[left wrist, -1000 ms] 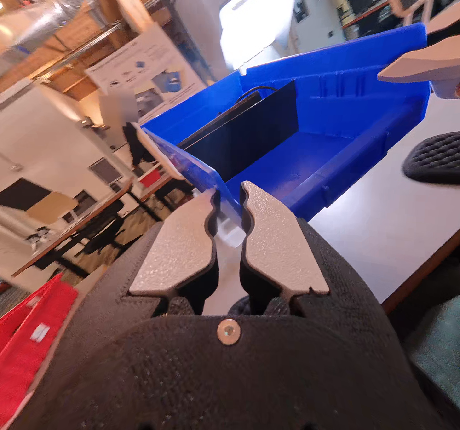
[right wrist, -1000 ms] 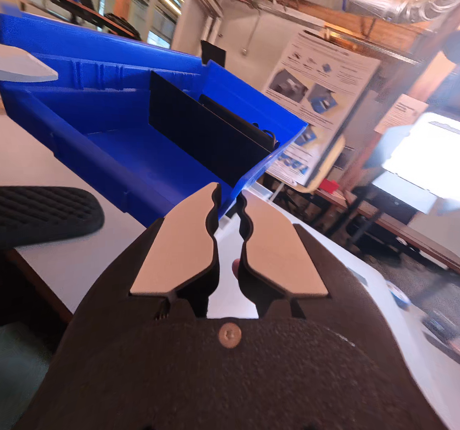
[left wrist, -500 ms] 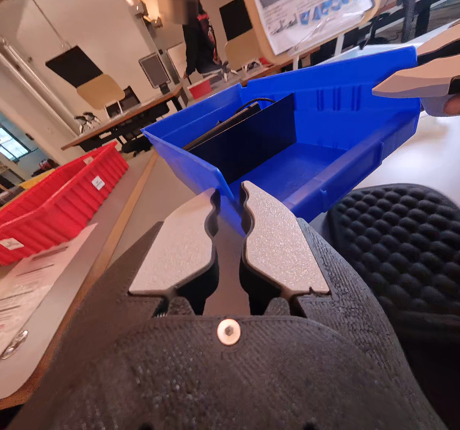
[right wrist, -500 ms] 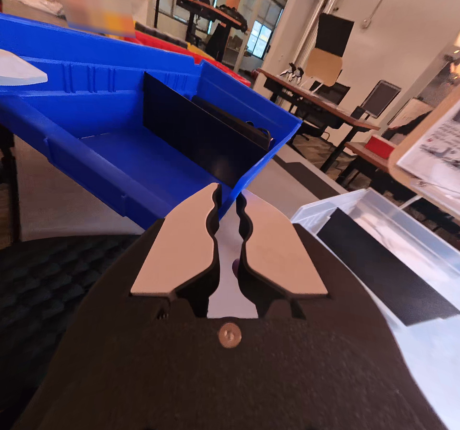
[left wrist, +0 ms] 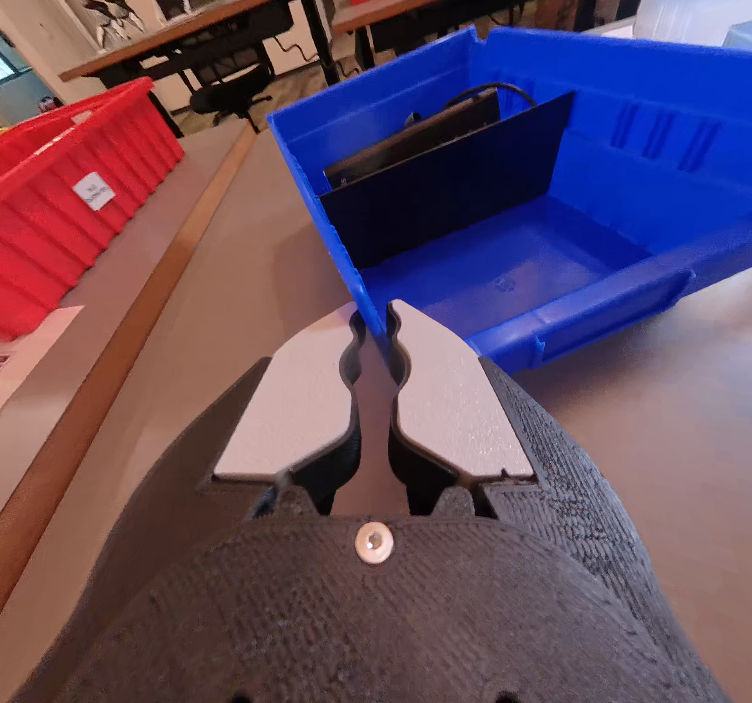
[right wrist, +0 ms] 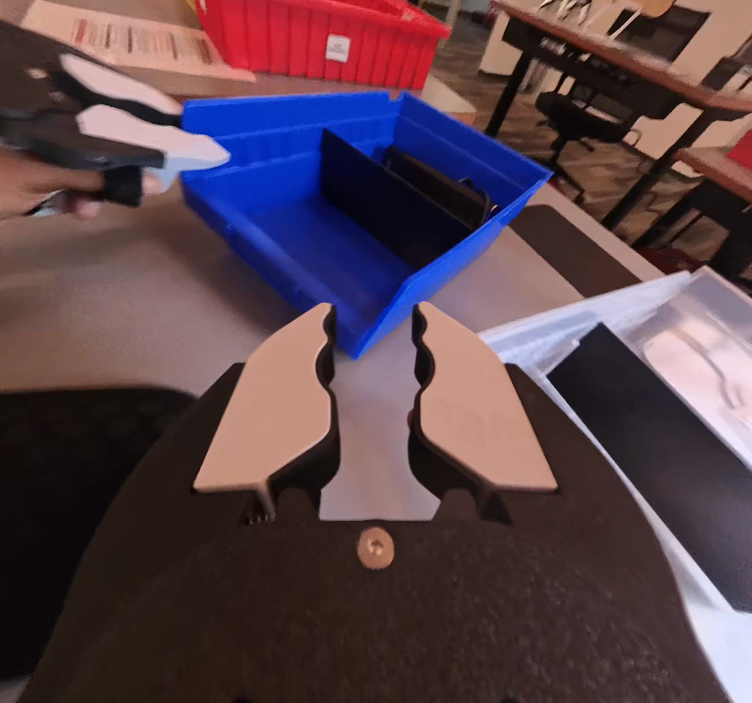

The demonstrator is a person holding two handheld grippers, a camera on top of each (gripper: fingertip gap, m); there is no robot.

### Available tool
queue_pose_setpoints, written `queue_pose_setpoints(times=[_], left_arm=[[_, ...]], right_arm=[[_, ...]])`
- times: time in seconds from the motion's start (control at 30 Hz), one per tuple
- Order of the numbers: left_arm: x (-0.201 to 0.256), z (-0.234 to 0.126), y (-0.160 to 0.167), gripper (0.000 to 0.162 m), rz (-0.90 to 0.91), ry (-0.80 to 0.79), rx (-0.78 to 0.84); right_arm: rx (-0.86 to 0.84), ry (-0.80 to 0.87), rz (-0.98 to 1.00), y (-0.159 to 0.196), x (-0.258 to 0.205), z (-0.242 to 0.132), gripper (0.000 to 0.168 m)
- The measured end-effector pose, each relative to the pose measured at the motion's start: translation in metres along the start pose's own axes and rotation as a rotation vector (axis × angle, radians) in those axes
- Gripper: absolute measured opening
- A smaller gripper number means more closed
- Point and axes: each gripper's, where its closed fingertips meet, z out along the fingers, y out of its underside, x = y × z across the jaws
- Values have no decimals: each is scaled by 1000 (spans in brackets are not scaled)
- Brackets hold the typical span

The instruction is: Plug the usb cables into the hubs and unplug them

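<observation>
Left wrist view: left gripper (left wrist: pixel 372 319) pinches blue bin (left wrist: pixel 529 236) wall; right gripper (right wrist: pixel 373 317) gapes empty.

Blue bin (left wrist: pixel 610 179) front half bare, black divider (left wrist: pixel 439 203) walls off rear — table (left wrist: pixel 252 276) open leftward

Each gripper, left (left wrist: pixel 372 317) and right (right wrist: pixel 373 313), has a black textured printed body, two pale grey wavy-edged fingers (left wrist: pixel 299 394) and one silver hex screw (left wrist: pixel 374 542).

Left hand-held gripper (left wrist: pixel 372 311) nearly closed; right hand-held gripper (right wrist: pixel 373 311) parted.
</observation>
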Motion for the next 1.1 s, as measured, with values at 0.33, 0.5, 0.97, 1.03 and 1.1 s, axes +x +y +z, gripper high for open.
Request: queue_pose_setpoints(times=[0.33, 0.5, 0.97, 1.03, 1.1], left_arm=[[52, 63, -28, 53, 45, 219, -110], [67, 24, -76, 45, 245, 119, 86], [158, 107, -10, 44, 773, 278, -337], [165, 107, -13, 36, 870, 261, -301], [173, 100, -14, 33, 954, 243, -285]], right_arm=[[-627, -55, -311, 127, 81, -33, 79], [-666, -64, -435, 147, 81, -55, 32], [-637, 73, -409, 235, 152, -261, 31], [-617, 84, -439, 245, 175, -274, 32], [-592, 96, -459, 252, 197, -279, 32]])
